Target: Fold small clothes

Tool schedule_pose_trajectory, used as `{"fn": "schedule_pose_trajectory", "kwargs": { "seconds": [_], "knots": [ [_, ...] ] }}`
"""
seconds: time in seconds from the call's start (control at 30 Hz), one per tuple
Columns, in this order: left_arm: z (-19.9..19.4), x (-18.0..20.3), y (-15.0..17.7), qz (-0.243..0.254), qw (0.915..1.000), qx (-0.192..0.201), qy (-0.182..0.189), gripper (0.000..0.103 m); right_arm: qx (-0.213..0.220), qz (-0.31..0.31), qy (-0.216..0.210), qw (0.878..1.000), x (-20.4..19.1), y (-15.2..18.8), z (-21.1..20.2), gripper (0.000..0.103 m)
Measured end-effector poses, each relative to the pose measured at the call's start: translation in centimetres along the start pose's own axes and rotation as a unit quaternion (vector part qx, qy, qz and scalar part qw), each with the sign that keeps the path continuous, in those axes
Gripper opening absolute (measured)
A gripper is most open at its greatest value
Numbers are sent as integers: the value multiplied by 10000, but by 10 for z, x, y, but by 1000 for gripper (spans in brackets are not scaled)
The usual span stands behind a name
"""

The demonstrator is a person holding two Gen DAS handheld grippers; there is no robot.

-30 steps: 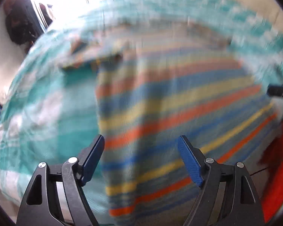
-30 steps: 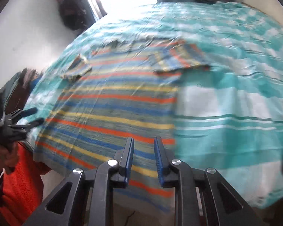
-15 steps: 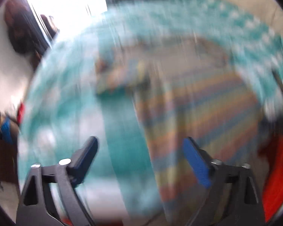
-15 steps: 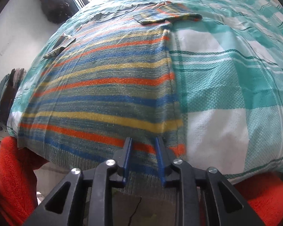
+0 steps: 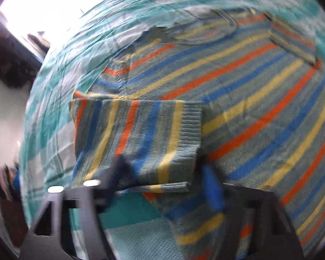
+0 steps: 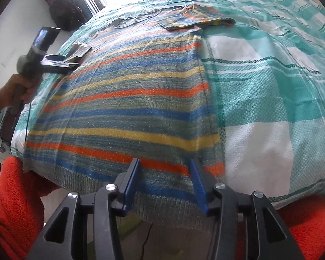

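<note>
A striped knit sweater (image 6: 127,99) in blue, orange, yellow and grey-green lies flat on a teal checked bedspread (image 6: 270,82). Its right sleeve (image 6: 195,18) is folded across the chest. In the left wrist view the left sleeve (image 5: 136,136) lies folded over the body (image 5: 260,99), cuff toward the middle. My left gripper (image 5: 166,186) is open with its blue fingers on either side of the sleeve's near edge; the frame is blurred. It also shows in the right wrist view (image 6: 69,61) at the sleeve. My right gripper (image 6: 165,184) is open over the hem near the right corner.
The bed edge runs just under the hem. The person's orange fleece (image 6: 19,205) fills the near corners. A dark bag (image 6: 62,10) hangs on the white wall by a bright window. Bare bedspread lies to the right of the sweater.
My right gripper has opened at the hem. My left gripper has swung left to the sleeve, which now lies folded over the sweater's body.
</note>
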State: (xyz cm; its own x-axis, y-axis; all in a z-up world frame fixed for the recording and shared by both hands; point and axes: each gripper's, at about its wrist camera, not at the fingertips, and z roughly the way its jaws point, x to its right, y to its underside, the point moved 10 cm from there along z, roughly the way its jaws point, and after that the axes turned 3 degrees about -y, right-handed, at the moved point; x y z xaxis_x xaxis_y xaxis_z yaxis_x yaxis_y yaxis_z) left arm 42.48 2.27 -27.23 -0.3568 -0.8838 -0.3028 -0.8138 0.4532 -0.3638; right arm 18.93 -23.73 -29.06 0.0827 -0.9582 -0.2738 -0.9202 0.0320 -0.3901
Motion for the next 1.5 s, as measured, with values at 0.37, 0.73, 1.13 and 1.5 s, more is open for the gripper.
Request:
{"fn": "schedule_pose_trajectory", "kwargs": {
  "seconds": [0.37, 0.73, 1.13, 1.5],
  "knots": [
    [-4, -232, 89, -4358, 9000, 46, 24, 4, -33, -18, 50, 10000, 0, 3, 2, 47],
    [34, -251, 157, -4927, 8682, -553, -201, 2, -119, -107, 178, 9997, -3, 3, 7, 52],
    [50, -255, 178, -4672, 8780, -665, -797, 9, -197, -161, 187, 9995, -4, 3, 6, 53],
    [-37, -245, 235, -4754, 8718, -435, -1098, 99, -464, -1617, 1018, 9805, 17, -50, -105, 65]
  ]
}}
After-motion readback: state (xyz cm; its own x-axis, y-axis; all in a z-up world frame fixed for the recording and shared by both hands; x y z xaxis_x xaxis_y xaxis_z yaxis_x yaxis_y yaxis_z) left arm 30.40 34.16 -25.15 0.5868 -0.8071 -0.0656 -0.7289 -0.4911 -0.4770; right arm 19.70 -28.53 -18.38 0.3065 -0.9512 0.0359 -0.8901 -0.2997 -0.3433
